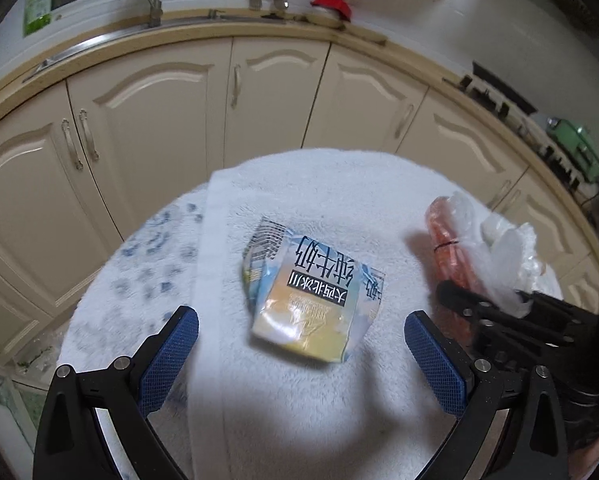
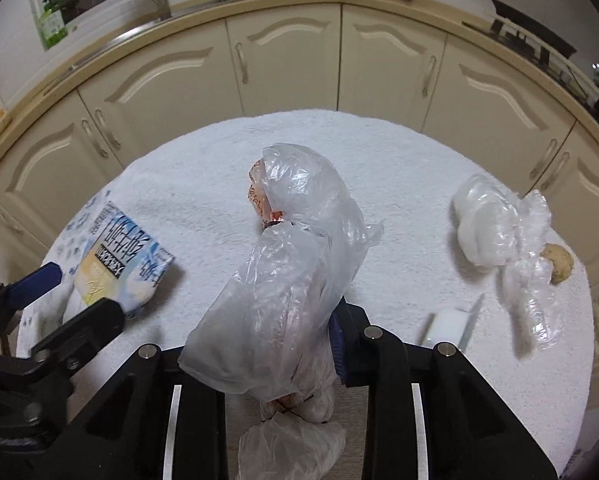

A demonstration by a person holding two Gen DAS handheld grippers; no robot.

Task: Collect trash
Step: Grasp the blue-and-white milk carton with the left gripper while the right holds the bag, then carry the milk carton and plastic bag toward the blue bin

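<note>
The right hand-held gripper [image 2: 295, 344] was clamped on a plastic-wrapped bundle [image 2: 287, 272], a thin clear bag over something orange and tied with a dark band. The bundle stood up between the jaws over the middle of the towel-covered counter [image 2: 203, 184]. The grip sat on loose film rather than on the solid core, so the likeliest failure was the bag sliding or tearing through the pads once lifted, dropping the contents back on the towel or over the near edge. How much of the core the pads had caught could not be told, since the film hid them.

The left hand-held gripper [image 1: 301, 338] stood wide apart, empty, just above the flattened milk carton [image 1: 311, 292], which lay near the counter's left edge on a folded strip of towel. The carton lay flat and looked crushed; closing on it from above could catch the pile of the towel with it, or skid the carton toward the left edge without taking hold.

The two tools were close together, the left one's arm nearly against the carton in the right wrist view, so a sideways swing of either could knock the other.

At the right edge lay crumpled clear wrap [image 2: 499, 232], a brownish lump [image 2: 559, 264] and a small white box [image 2: 451, 326]; the lump sat nearest the edge and could roll off if the towel were tugged.
</note>
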